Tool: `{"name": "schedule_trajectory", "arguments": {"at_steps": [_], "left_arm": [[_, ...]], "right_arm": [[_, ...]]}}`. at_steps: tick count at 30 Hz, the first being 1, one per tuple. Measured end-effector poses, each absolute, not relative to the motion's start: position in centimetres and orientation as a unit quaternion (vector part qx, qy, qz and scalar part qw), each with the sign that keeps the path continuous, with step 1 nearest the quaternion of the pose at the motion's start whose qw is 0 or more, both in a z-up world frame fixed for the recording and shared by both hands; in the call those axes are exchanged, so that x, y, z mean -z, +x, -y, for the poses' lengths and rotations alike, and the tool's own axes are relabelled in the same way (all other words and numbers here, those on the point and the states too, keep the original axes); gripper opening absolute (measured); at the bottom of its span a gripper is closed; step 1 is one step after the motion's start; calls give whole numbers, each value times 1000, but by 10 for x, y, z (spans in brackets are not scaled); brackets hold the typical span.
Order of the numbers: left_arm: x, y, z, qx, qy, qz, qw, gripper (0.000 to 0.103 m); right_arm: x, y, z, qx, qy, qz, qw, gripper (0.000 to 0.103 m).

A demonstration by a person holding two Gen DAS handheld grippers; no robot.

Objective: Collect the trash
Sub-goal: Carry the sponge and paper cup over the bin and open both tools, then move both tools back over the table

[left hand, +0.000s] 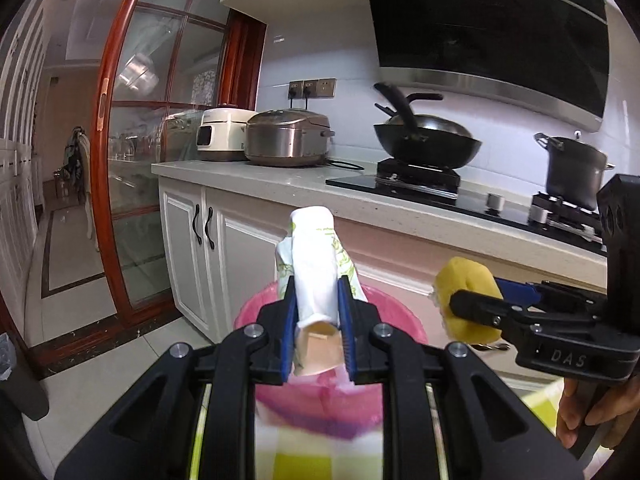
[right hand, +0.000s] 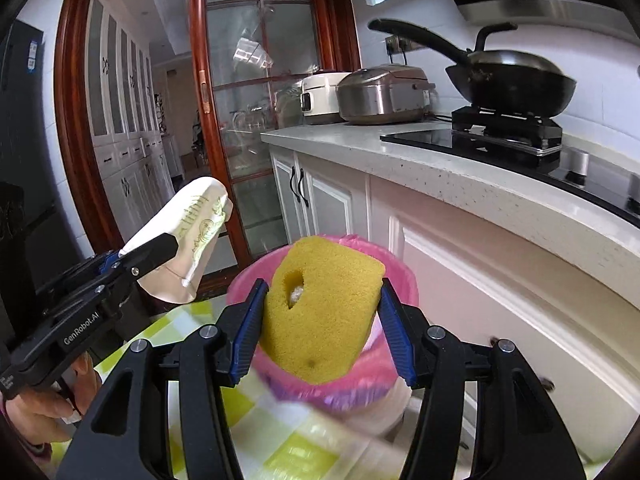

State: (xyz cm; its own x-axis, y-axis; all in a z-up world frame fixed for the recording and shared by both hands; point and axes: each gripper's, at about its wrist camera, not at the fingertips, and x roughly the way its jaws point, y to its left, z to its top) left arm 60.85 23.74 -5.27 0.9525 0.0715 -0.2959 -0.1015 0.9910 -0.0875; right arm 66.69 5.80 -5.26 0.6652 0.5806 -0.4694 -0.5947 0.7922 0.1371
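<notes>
My left gripper [left hand: 318,300] is shut on a crushed white paper cup [left hand: 314,268] with green print, held above a pink-lined trash bin [left hand: 404,320]. The cup also shows in the right wrist view [right hand: 188,232], at the left. My right gripper [right hand: 322,292] is shut on a yellow sponge [right hand: 320,312] with a hole in it, held over the same pink bin [right hand: 400,280]. The sponge also shows in the left wrist view [left hand: 468,300], to the right of the cup.
A white kitchen counter [left hand: 280,184] runs behind the bin with two rice cookers [left hand: 288,138], a black wok [left hand: 428,140] on a stove and a pot [left hand: 576,168]. White cabinets [left hand: 200,240] stand below. A green checked cloth [right hand: 280,440] lies beneath. A red-framed glass door [left hand: 132,160] is at the left.
</notes>
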Motion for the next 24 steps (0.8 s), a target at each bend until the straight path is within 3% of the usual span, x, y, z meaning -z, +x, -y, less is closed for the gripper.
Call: {"name": "schedule_trajectory", "arguments": {"at_steps": [5, 9, 13, 18, 21, 23, 24], "left_arm": [[76, 642, -239, -41, -35, -154, 987, 19], [100, 661, -246, -48, -38, -169, 984, 21], [114, 666, -253, -55, -46, -177, 982, 42], [109, 645, -257, -71, -54, -173, 981, 46], [94, 619, -255, -73, -63, -167, 981, 54], [81, 599, -251, -73, -68, -163, 982, 74], [75, 588, -248, -71, -71, -160, 982, 79]], "right_arm": [[73, 706, -71, -337, -14, -255, 906, 56], [101, 732, -76, -341, 0, -273, 899, 63], [117, 745, -79, -341, 1, -285, 896, 75], [110, 738, -65, -334, 11, -279, 900, 75], [91, 719, -52, -340, 17, -273, 900, 75], [77, 701, -42, -344, 13, -266, 900, 75], [66, 685, -36, -347, 10, -261, 901, 75]]}}
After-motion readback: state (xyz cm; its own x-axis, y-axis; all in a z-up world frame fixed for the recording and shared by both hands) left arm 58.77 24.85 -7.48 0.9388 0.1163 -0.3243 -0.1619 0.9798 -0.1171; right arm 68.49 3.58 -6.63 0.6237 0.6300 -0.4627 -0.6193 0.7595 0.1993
